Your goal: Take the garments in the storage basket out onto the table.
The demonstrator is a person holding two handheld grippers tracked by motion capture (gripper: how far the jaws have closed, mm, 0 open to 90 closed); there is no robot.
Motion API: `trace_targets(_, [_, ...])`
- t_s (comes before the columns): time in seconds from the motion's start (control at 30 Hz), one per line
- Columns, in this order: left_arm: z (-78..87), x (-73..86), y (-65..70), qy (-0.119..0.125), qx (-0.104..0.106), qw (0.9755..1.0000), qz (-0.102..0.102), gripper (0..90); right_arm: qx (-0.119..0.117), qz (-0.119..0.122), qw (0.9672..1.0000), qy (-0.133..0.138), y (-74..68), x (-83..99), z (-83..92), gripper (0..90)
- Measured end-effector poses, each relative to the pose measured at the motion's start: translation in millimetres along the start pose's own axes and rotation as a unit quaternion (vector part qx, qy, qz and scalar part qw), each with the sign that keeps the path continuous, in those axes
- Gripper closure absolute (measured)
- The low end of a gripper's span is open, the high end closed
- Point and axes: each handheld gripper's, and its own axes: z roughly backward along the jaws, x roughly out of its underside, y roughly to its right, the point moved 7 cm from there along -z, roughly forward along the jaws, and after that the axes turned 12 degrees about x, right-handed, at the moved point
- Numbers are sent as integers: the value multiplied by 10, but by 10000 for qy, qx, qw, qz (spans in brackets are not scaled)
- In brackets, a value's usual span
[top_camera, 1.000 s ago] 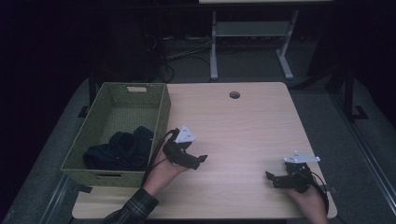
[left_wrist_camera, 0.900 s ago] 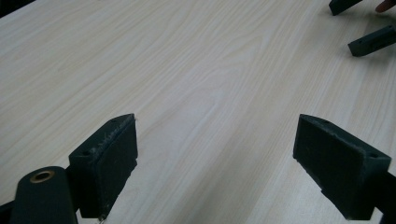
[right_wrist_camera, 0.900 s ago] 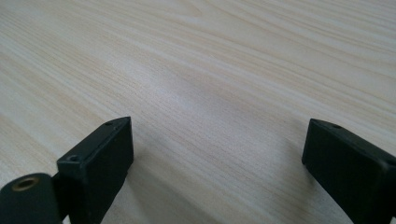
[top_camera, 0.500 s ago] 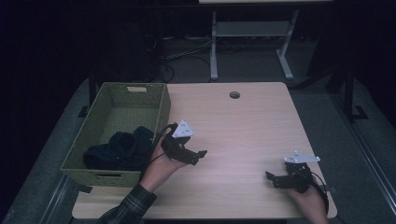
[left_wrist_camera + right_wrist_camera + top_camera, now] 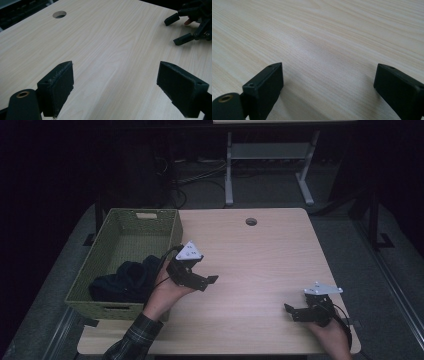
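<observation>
My left gripper (image 5: 207,282) hovers over the wooden table (image 5: 260,265), just right of a green woven basket (image 5: 172,240). Its jaws stand open with nothing between them, and the left gripper view (image 5: 115,87) has bare wood under them. A dark cloth (image 5: 125,277) lies bunched in the near end of the basket. My right gripper (image 5: 291,312) rests low near the table's front right corner, open and empty. In the right gripper view (image 5: 327,87) only wood grain lies between its jaws. The right gripper (image 5: 180,28) also appears far off in the left gripper view.
A round cable hole (image 5: 251,221) sits near the table's far edge, also seen as the hole (image 5: 59,14) in the left gripper view. Beyond the table stand a metal frame (image 5: 229,170) and loose cables (image 5: 195,175) on a dark floor.
My left gripper has risen a little and drifted away from the front edge, staying open. The right gripper has not moved.
</observation>
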Motion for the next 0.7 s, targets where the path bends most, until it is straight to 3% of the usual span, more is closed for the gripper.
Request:
trace_targets(0.4, [120, 8, -76, 55, 89, 9999, 93, 136, -1, 1, 10000, 0, 0, 0, 0, 85])
trace_targets(0.7, [252, 15, -122, 86, 17, 9999, 122, 137, -1, -2, 10000, -1, 0, 0, 0, 85])
